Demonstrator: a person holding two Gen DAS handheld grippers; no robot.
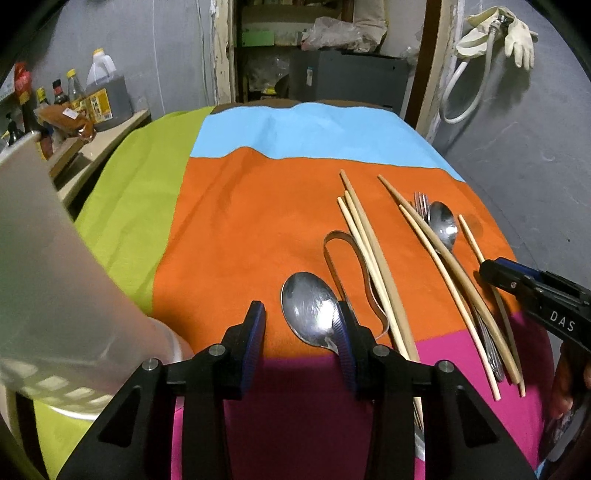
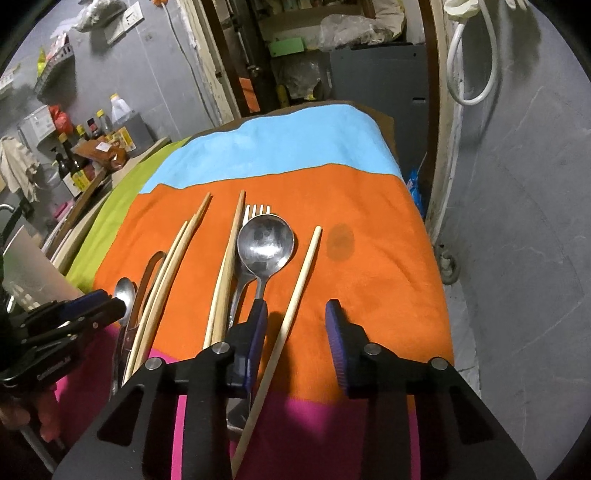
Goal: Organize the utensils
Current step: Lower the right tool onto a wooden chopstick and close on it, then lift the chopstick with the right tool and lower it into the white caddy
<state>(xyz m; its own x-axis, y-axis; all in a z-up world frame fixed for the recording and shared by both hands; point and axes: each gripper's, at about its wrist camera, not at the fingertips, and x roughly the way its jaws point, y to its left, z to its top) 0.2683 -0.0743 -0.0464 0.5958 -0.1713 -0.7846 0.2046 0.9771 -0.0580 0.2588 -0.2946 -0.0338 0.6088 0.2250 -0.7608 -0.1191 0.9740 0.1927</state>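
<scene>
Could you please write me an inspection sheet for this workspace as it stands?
Surface: colour-block cloth covers the table.
Job's things: two spoons, a fork, chopsticks and a metal strip loop lie loose; a pale slotted container stands at the left edge.
Clutter: dark stain on the orange panel.
Grippers: left gripper open, nothing between its pads; right gripper open astride one chopstick.
Cables: white hose on the wall.
Surroundings: sauce bottles, glove.

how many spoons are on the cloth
2. One spoon lies just ahead of the left gripper's fingers, beside the metal tongs. The other spoon lies over the fork, ahead of the right gripper.
</scene>
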